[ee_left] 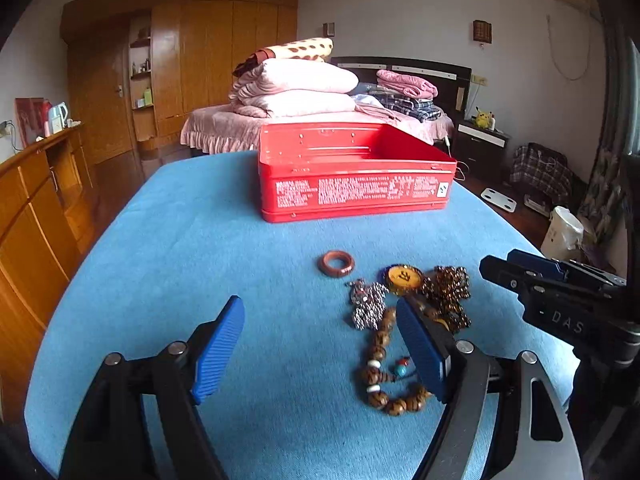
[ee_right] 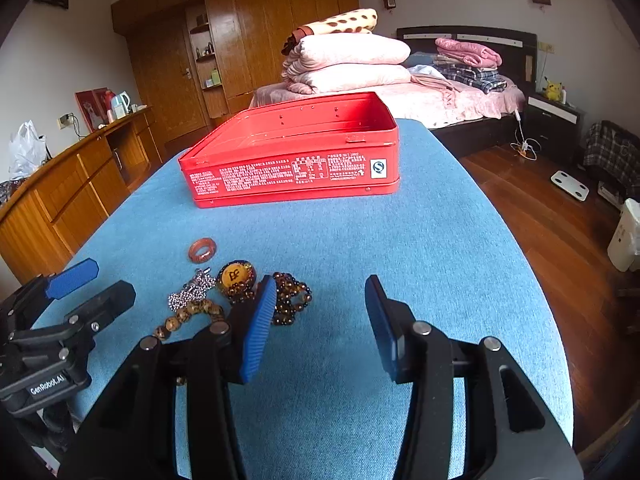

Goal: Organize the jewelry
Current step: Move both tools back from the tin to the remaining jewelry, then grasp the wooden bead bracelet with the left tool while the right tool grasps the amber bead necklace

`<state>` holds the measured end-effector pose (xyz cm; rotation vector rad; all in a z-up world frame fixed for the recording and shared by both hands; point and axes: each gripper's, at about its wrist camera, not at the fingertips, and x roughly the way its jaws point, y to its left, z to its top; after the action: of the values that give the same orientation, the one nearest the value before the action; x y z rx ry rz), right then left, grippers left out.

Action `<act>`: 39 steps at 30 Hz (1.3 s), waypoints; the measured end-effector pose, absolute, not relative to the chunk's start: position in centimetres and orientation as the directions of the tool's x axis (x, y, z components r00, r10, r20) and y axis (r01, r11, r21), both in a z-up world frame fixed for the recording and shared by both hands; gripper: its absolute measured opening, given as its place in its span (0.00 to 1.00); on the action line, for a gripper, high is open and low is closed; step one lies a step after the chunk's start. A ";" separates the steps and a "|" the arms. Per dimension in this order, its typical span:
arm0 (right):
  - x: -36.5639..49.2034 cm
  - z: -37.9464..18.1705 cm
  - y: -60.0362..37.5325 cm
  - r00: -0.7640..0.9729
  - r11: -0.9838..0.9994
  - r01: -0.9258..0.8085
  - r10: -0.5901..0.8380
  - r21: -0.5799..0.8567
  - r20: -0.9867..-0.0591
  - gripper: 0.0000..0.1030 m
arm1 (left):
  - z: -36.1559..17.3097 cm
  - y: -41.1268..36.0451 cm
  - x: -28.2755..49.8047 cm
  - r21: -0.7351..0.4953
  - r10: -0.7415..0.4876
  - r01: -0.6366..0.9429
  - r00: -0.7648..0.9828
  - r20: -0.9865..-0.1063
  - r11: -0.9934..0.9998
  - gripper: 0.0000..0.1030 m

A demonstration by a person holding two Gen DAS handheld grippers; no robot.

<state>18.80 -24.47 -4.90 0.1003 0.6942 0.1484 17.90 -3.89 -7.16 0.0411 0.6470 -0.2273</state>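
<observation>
Jewelry lies in a cluster on the blue cloth: a red-brown ring (ee_left: pixel 336 264), a silver chain (ee_left: pixel 366 306), a yellow amber pendant (ee_left: pixel 404 278), a dark bead bracelet (ee_left: pixel 450 292) and a wooden bead bracelet (ee_left: pixel 380 376). An open red tin box (ee_left: pixel 352 176) stands behind them. My left gripper (ee_left: pixel 320 346) is open with only cloth between its fingers; its right finger overlaps the wooden beads. My right gripper (ee_right: pixel 320 328) is also open and holds nothing. Its left finger (ee_right: pixel 260 328) sits just in front of the dark bead bracelet (ee_right: pixel 294 300).
The blue cloth (ee_right: pixel 440 240) covers a table whose right edge drops to a wooden floor. A wooden sideboard (ee_right: pixel 60 192) runs along the left. A bed with folded bedding (ee_left: pixel 296 88) stands behind the table. Bare cloth lies between the jewelry and the red tin box (ee_right: pixel 292 160).
</observation>
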 end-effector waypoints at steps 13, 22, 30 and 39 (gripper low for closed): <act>18.0 -5.6 -24.4 0.757 0.985 -0.094 0.167 0.148 -0.632 0.45 | -10.1 -5.3 18.1 -0.065 -0.233 0.262 0.681 -0.694 0.963 0.58; 18.0 -5.8 -23.4 0.742 0.981 -0.129 0.194 0.147 -0.642 0.53 | -10.1 -4.8 17.9 -0.088 -0.236 0.243 0.688 -0.686 0.966 0.20; 18.3 -6.5 -21.8 0.708 0.977 -0.158 0.213 0.143 -0.673 0.61 | -8.9 -1.4 17.5 -0.086 -0.137 0.106 0.734 -0.665 0.991 0.20; 19.3 -7.0 -19.5 0.694 0.983 -0.155 0.177 0.096 -0.698 0.65 | -9.8 0.6 18.4 -0.094 -0.099 0.047 0.712 -0.695 0.994 0.22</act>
<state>19.33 -19.49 -7.03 0.0304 0.7819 0.1855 18.41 0.58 -9.80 -0.0711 0.7742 -0.0811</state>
